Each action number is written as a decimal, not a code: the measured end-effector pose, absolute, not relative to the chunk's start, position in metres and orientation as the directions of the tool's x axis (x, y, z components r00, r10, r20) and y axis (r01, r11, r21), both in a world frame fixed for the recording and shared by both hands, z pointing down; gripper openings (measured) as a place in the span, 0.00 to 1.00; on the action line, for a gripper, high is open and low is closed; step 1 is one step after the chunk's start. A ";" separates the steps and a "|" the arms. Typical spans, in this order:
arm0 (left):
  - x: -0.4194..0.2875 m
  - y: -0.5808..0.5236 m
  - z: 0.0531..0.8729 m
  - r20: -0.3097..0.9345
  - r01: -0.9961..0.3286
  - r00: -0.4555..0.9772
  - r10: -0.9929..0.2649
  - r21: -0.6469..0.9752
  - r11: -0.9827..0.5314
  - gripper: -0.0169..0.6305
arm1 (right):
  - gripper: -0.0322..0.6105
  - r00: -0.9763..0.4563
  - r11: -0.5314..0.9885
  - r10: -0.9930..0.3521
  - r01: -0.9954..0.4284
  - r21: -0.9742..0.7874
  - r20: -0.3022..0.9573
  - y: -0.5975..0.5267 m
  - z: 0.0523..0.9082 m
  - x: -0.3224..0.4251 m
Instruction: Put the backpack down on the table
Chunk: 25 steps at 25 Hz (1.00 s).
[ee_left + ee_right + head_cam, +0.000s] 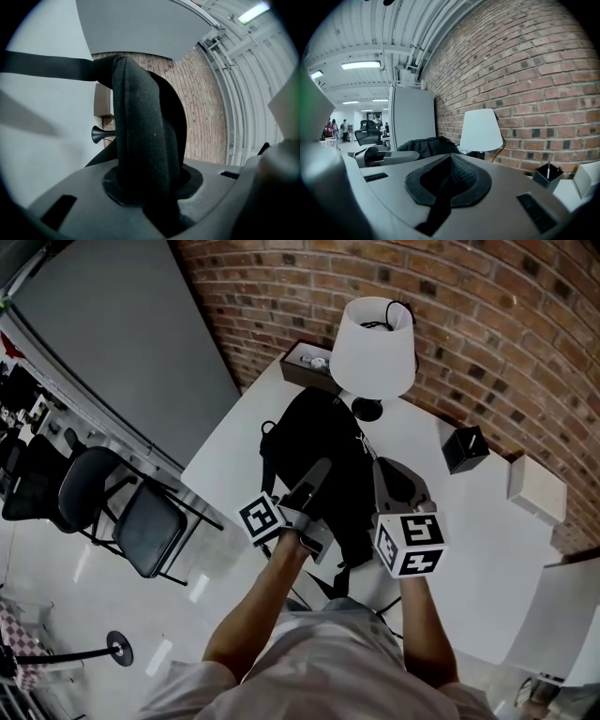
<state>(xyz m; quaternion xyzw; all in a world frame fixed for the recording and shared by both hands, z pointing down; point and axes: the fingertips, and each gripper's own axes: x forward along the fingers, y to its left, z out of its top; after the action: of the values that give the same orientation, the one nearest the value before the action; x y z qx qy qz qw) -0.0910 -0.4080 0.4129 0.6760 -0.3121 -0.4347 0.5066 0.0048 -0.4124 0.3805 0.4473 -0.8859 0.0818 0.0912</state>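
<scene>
My left gripper (pixel 317 474) pinched a padded strap (pixel 143 140) of the black backpack (pixel 319 427), which lay mid-frame on the white table (pixel 230 442). My right gripper (pixel 392 472) was pressed together, empty. I judged it best to lower gently, clear of the lamp (pixel 373 343). At right, a black pen cup (pixel 466 448) held something thin; the brown box (pixel 302 364) at the top held pale items.

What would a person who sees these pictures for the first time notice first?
The black backpack at the middle of the white table draws the eye first, with the left gripper clamped on its padded strap. Just behind it, against the brick wall, stands a lamp with a large white shade.
</scene>
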 end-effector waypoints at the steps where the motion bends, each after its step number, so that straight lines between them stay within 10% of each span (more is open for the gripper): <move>1: -0.093 -0.409 0.416 -0.269 0.022 0.425 -0.864 0.958 -0.287 0.18 | 0.05 -0.584 0.587 -0.775 -0.807 -0.065 0.241 -0.414 0.384 0.002; 25: -0.159 -0.432 0.473 -0.186 0.056 0.557 -0.809 0.981 -0.187 0.18 | 0.05 -0.463 0.463 -0.842 -0.883 -0.068 0.278 -0.421 0.407 -0.077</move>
<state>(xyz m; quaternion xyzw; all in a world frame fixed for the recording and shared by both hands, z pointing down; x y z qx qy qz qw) -0.1592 -0.4322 0.4726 0.6714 -0.2806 -0.3780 0.5724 -0.0771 -0.4208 0.4070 0.5079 -0.8492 0.1016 0.1028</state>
